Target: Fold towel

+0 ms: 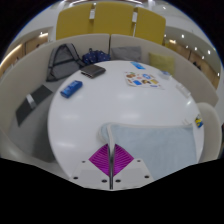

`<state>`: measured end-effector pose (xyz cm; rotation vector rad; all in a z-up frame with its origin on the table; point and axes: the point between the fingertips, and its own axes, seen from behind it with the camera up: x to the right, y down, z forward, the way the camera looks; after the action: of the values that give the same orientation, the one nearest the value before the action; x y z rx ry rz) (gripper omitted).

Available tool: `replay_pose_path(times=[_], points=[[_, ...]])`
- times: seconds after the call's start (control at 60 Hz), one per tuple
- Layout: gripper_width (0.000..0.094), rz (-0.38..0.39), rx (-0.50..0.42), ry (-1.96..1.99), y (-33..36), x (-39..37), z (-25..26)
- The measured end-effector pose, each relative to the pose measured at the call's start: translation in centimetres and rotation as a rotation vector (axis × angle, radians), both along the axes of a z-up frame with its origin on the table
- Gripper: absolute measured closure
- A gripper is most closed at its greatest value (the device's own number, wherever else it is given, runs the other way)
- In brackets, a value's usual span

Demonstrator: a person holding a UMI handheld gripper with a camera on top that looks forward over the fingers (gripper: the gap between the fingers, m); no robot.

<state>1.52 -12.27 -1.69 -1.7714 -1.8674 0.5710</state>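
A: Report the work surface and the room.

B: The surface is a round white table (pixel 90 115), smooth and matte. Beyond its far edge stand yellow chairs (pixel 100 20) along a pale wall. A dark bag (pixel 62 57) sits beyond the table, ahead and to the left of the gripper.

A: Items on the surface?

B: Well ahead of the fingers lies a dark flat rectangular object (pixel 93 71). To its right lie several small colourful cards (pixel 141 78). A blue rectangular object (pixel 71 90) lies ahead and to the left. A small yellow-and-blue item (pixel 199 123) sits at the table's right edge.

A: Locate the towel.

B: The towel (pixel 150 146) is pale grey-white soft cloth, lying flat just ahead and to the right of the fingers. Its near-left corner reaches in between the pads.

A: Gripper condition?

B: The gripper (pixel 111 163) has its two magenta ribbed pads (pixel 102 158) drawn together, meeting in a wedge shape, with the towel's edge apparently pinched between them.
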Motion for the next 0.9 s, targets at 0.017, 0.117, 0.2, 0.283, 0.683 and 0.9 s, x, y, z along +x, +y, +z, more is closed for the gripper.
replay_pose_path(times=[0.017,0.117,0.2,0.283,0.683,0.9], points=[[0.0908,0.001,-0.028,-0.004,-0.8,0.0,0.6],[0.0908,0.024,-0.133,0.034,-2.2,-0.5,5.4],[0.0909,-0.01,-0.188,0.072,-0.8,-1.2,9.6],[0.0904,-0.057,-0.204,0.093,3.0,-1.3,12.3],[0.0125,-0.153,-0.028,0.009,23.2,1.8,6.2],[0.0083,-0.175,-0.038,0.068,27.8,7.6,13.7]])
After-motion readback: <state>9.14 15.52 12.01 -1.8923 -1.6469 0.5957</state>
